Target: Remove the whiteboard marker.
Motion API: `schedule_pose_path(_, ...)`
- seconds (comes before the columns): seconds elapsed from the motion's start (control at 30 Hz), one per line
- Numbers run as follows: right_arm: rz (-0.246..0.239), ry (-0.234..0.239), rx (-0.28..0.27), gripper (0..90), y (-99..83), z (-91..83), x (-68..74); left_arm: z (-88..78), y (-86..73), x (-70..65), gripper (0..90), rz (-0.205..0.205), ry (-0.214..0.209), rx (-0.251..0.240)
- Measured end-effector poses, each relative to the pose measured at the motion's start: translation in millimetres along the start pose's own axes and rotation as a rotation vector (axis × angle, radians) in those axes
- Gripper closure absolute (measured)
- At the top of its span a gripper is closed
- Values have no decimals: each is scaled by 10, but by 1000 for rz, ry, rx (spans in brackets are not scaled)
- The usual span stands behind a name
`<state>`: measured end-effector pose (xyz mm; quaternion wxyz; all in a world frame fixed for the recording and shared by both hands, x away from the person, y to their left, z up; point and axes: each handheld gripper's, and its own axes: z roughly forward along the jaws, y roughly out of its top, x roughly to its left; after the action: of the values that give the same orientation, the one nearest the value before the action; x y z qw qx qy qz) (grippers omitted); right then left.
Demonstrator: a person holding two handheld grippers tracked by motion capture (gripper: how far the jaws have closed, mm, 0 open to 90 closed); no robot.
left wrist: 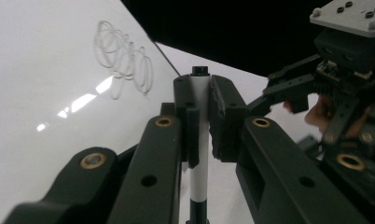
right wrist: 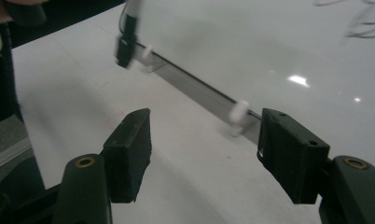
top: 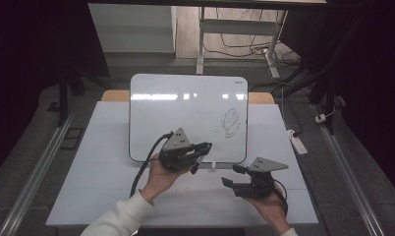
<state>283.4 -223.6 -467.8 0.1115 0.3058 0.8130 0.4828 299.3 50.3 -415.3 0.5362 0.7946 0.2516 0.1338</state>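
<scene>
I am seeing the marker (left wrist: 200, 140) running off the bottom edge at 6 o'clock, its middle covered by the left gripper's (left wrist: 202, 100) pads. At 11 o'clock in the right gripper view its tip is blurring. The scribble (right wrist: 358, 21) is being cropped at 1 o'clock.

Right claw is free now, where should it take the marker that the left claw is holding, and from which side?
Grip the marker's black lower end, the part hanging clear below the left claw; its white barrel sits between that claw's pads. The right claw stands open, nothing between its jaws, low on the table beside it. Probably come in level from that side, jaws astride the black end, staying off the whiteboard's lower edge.
</scene>
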Motion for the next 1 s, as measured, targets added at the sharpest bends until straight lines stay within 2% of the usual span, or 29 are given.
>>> schedule_pose_path(0.1,-2,20,16,351,32,108,105,82,-41,-53,815,13,7,5)
schedule_pose_path(0.23,5,28,32,377,75,256,199,142,-74,-82,815,4,6,0)
schedule_pose_path(0.47,34,37,37,429,144,424,266,211,-93,-125,815,-7,0,-11)
schedule_pose_path(0.7,73,31,43,530,201,504,315,266,-106,-180,815,3,8,-10)
schedule_pose_path(0.77,101,26,56,615,213,533,323,277,-104,-192,814,4,12,-11)
schedule_pose_path(0.87,117,20,71,715,216,549,327,293,-96,-225,814,7,27,-15)
schedule_pose_path(1.0,148,-3,83,753,214,536,296,295,-93,-247,813,10,34,-21)
